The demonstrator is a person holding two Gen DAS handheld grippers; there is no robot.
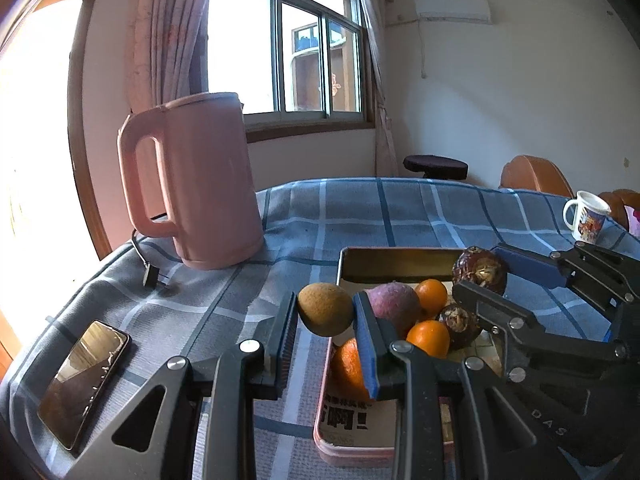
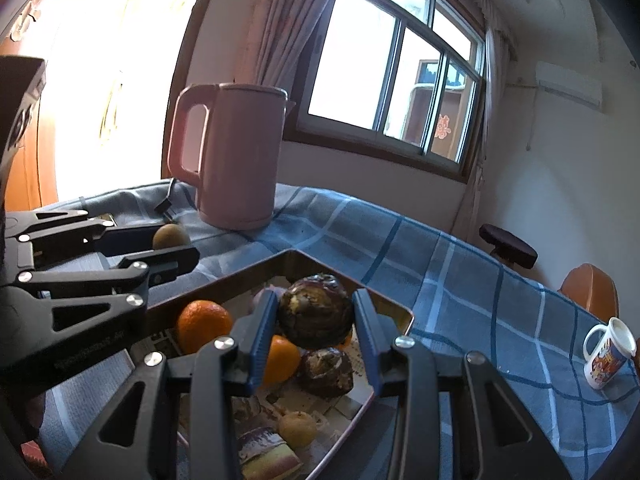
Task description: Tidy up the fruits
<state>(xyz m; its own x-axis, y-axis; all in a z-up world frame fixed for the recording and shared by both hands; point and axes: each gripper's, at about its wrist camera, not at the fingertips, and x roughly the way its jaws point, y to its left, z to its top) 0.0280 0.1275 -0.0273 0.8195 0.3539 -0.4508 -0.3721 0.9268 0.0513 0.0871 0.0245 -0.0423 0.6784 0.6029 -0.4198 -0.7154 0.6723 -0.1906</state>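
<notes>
This was a room in a home. A desk [image 1: 360, 216] wore a blue checked cloth and carried a pink electric kettle [image 1: 200, 184], a printed mug [image 1: 588, 216] and a phone [image 1: 84, 376]. Curtains [image 1: 168, 28] framed a sliding window [image 1: 288, 48], with an air conditioner [image 1: 452, 8] on the wall.

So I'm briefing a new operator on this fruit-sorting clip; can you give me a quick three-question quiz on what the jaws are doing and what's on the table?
1. True or false: the left gripper holds an orange.
2. What does the right gripper hold? A) dark brown root B) mug C) phone
3. Fill in: the pink kettle stands on the ____ tablecloth.

Key:
1. False: it is shut on the brown kiwi, beside the tray.
2. A: the dark brown root, above the tray.
3. blue checked
</notes>
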